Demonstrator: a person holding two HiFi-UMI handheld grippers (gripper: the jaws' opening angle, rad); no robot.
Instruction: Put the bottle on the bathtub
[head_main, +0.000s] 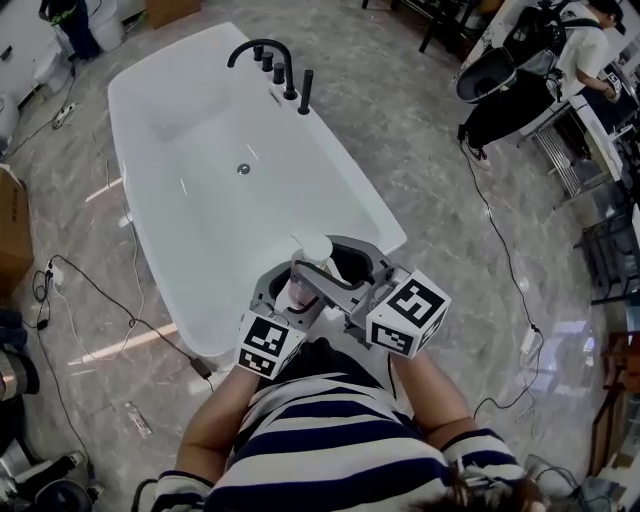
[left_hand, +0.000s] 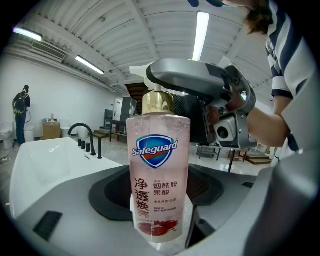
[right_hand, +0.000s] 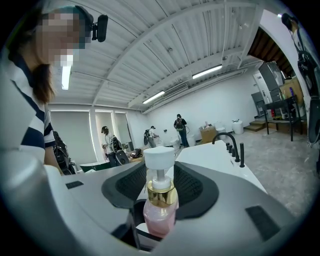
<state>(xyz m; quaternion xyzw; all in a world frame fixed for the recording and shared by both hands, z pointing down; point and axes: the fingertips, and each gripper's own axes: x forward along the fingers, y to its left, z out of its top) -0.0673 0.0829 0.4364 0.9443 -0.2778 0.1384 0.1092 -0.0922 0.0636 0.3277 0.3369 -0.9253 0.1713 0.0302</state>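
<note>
A clear bottle (head_main: 299, 291) of pink soap with a gold collar and a white pump stands upright between the jaws of my left gripper (head_main: 297, 296), just over the near end of the white bathtub (head_main: 170, 95). In the left gripper view the bottle (left_hand: 159, 175) fills the middle, and the left gripper (left_hand: 159, 200) is shut on its body. My right gripper (head_main: 336, 262) comes in from the right at pump height. In the right gripper view the bottle (right_hand: 160, 200) rises between the wide jaws of the right gripper (right_hand: 161, 192), and the pads do not press on it.
A black faucet set (head_main: 270, 58) stands on the tub's far rim. Cables (head_main: 90, 290) run over the marble floor at left, beside a cardboard box (head_main: 12, 225). At the top right are a person (head_main: 588, 40) and a black seat (head_main: 500, 85).
</note>
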